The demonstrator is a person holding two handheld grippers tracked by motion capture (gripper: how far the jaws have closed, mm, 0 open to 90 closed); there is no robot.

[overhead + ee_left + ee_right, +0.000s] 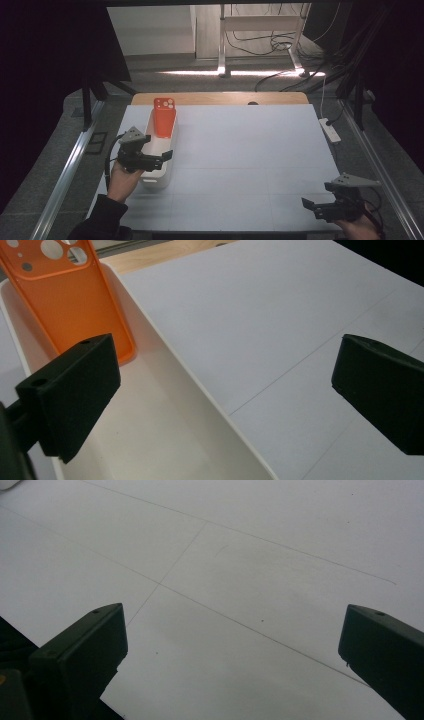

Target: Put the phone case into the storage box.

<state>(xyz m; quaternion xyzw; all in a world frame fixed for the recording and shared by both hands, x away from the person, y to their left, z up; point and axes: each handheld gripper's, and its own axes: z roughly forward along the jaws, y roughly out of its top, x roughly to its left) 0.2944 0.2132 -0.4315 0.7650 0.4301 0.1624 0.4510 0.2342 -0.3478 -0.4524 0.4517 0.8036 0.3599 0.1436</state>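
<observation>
An orange phone case (164,117) (65,305) with camera cut-outs leans upright against the far end of a long white bin (159,181) (200,385) at the table's left. My left gripper (167,158) (227,372) hovers over the near half of the bin, open, one jaw above the bin's inside and the other above the table beside it. Nothing is between its jaws. My right gripper (311,207) (230,635) is low at the table's front right corner, open and empty over the bare white surface.
The white tabletop (250,150) has faint seam lines. A wooden strip (220,98) edges its far side. A white power strip (330,129) lies just off the right edge. Cables and a metal frame (222,45) stand on the floor behind.
</observation>
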